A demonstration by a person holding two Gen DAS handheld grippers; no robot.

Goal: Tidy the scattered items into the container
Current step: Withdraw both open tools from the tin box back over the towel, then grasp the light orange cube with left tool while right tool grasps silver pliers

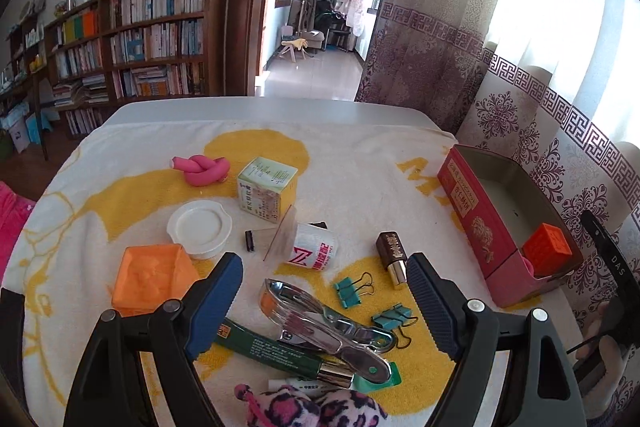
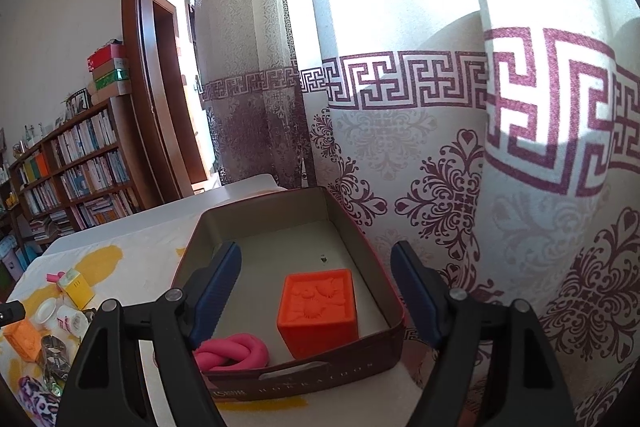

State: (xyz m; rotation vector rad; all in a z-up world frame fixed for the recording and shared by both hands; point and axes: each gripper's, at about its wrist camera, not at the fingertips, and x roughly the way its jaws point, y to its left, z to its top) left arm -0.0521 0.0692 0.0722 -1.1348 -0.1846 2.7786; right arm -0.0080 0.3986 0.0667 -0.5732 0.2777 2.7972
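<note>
With both jaws released, the left gripper [image 1: 324, 301] should descend straight over the metal clamp [image 1: 320, 323] and grip its narrow middle, while the right gripper [image 2: 316, 287] waits above the box [image 2: 200, 231].

Orange cube [image 2: 318, 309] and pink knot [image 2: 232, 350] in red tin [image 1: 472, 215]; yellow-white towel [image 1: 360, 163].

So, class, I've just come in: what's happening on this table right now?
A person with a gripper in each hand is tidying loose items into a red box. The right gripper hovers open over the box, where an orange cube and a knotted pink roll already lie. The left gripper is open above the clutter on the towel, with a metal clamp tool, binder clips and a green tube between its fingers. Most items remain outside.
</note>
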